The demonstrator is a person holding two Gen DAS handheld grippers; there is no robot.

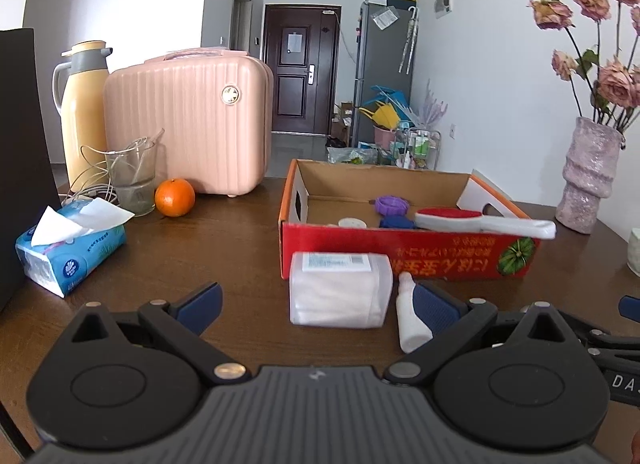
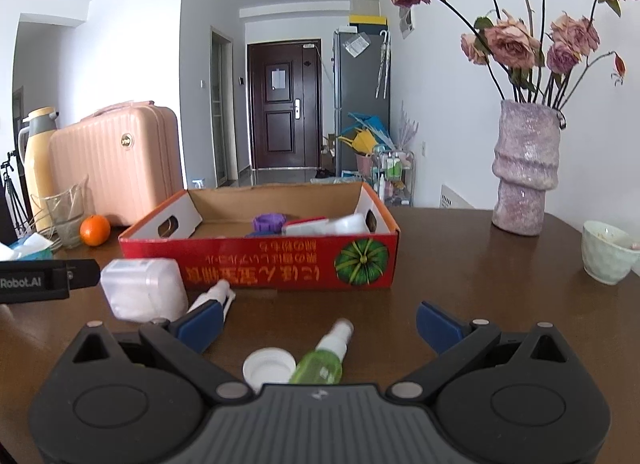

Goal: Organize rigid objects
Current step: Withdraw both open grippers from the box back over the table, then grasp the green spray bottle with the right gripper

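Your right gripper [image 2: 318, 324], jaws spread, is nearest the green spray bottle [image 2: 320, 360], lying nozzle-first, probably toward the cardboard box [image 2: 260, 268].

Bench [image 2: 460, 264] showing glossy dark wood; cardboard box [image 2: 280, 268] looking matt inside, printed red outside; cotton-pad case [image 1: 340, 288] appearing frosted plastic.

The black left claw [image 1: 318, 306] with blue pads is spread wide, empty. The black right claw [image 2: 320, 326] likewise gapes wide, holding nothing.
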